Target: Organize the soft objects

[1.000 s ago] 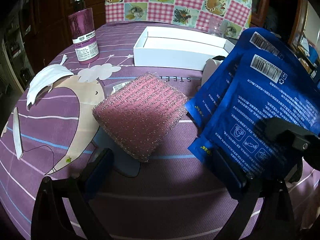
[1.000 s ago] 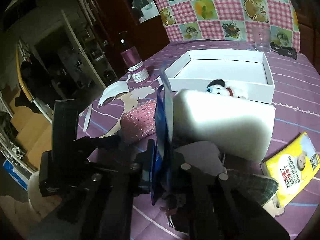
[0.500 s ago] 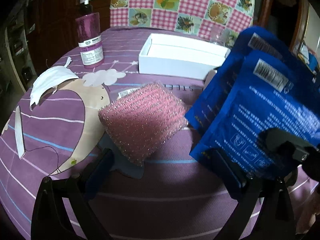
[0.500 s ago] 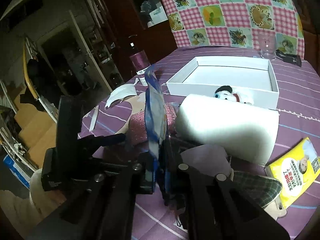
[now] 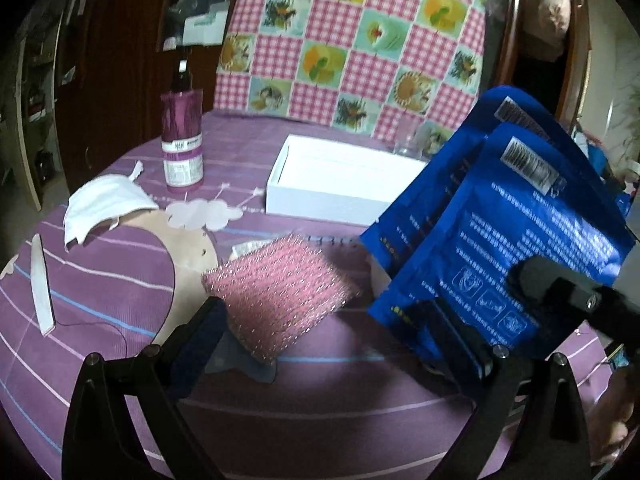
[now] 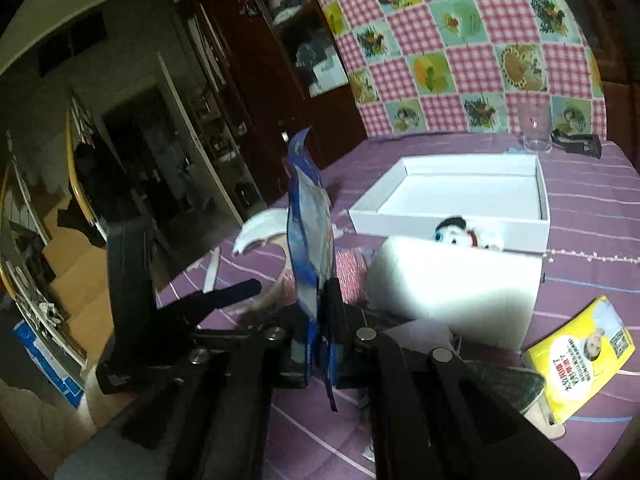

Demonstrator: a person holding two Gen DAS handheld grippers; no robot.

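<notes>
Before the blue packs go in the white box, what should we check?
1. Right gripper pinching the blue packs: ok.
2. Packs lifted off the table: ok.
3. White box open with room inside: ok.
4. Way to the box free: not ok, the white block and plush toy sit in front.
5. Left gripper open, holding nothing: ok.
6. Pink sponge out of the way: cannot tell.
</notes>
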